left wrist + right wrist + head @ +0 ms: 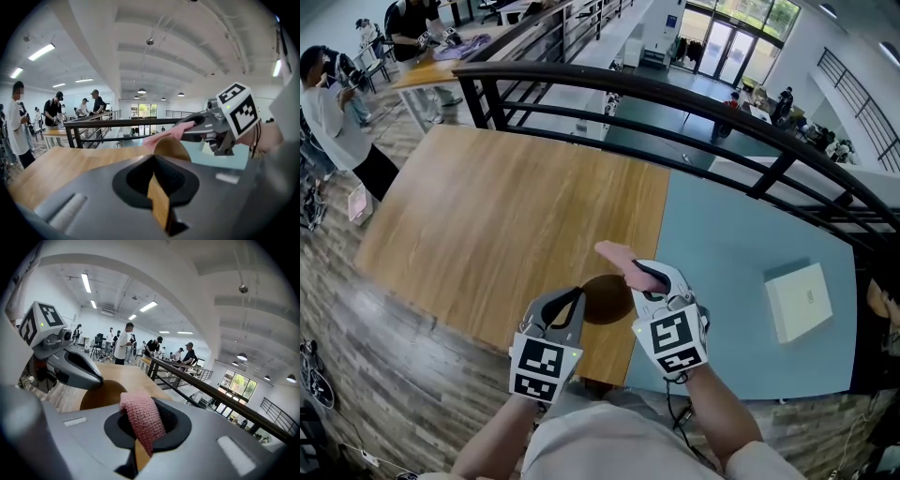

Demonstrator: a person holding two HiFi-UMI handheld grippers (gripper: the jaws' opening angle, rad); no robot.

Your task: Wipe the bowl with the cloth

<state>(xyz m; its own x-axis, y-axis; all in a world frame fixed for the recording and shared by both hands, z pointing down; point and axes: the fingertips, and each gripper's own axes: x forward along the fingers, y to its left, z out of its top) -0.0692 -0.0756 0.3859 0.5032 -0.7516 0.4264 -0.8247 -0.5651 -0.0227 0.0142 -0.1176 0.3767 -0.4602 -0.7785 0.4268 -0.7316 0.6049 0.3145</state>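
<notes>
The brown wooden bowl (605,298) hangs on edge above the wooden table's near edge. My left gripper (577,302) is shut on its rim; in the left gripper view the rim (159,201) shows as a tan strip clamped between the jaws, and the bowl's far edge (171,147) rises beyond. My right gripper (643,275) is shut on a pink knitted cloth (614,253), just right of the bowl. The cloth (140,416) fills its jaws, with the bowl (101,397) and the left gripper (70,363) close at the left. The cloth (164,136) lies against the bowl's far edge.
A wooden table (506,216) adjoins a light blue table (731,262) at the right. A white box (799,300) lies on the blue one. A black railing (675,103) runs behind both tables. People stand at another table at the far left (337,112).
</notes>
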